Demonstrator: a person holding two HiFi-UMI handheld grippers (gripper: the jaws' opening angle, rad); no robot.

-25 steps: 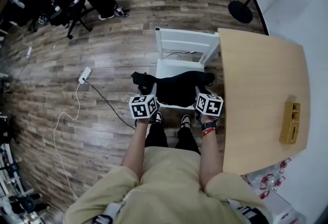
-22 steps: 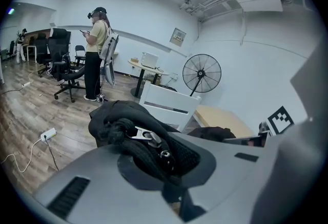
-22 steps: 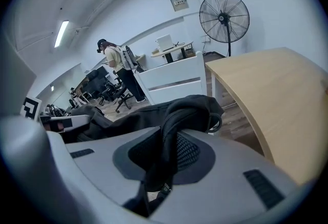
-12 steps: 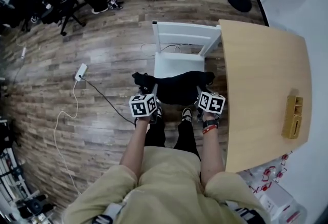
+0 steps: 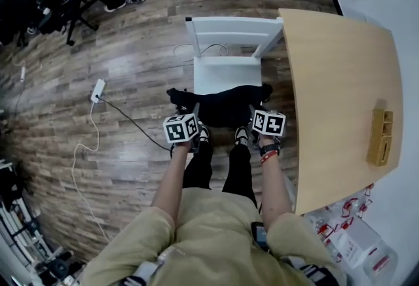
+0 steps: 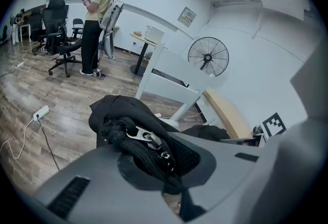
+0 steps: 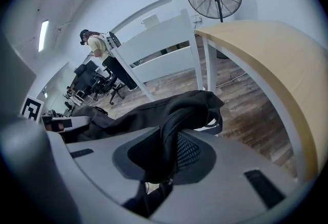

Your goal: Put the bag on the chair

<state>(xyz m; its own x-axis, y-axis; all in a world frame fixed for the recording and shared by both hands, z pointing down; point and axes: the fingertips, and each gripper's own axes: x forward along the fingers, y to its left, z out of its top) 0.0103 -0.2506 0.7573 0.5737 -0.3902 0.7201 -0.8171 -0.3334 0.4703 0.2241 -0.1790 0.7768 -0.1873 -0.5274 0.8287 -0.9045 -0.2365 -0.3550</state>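
A wooden desk (image 5: 340,82) stands at the right, its edge just beside a white chair (image 5: 226,75). A black bag (image 5: 226,107) is stretched across the front of the chair's seat. It seems to rest there, though the steep head view leaves that unsure. The left hand-held gripper (image 6: 154,152) is clamped on one bunched end of the bag. The right hand-held gripper (image 7: 166,154) is clamped on a fold at the other end.

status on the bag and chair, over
Left tongs and right tongs both shut on bag. Bag at front of chair seat, not released. Seat bare ahead; table close on the right.
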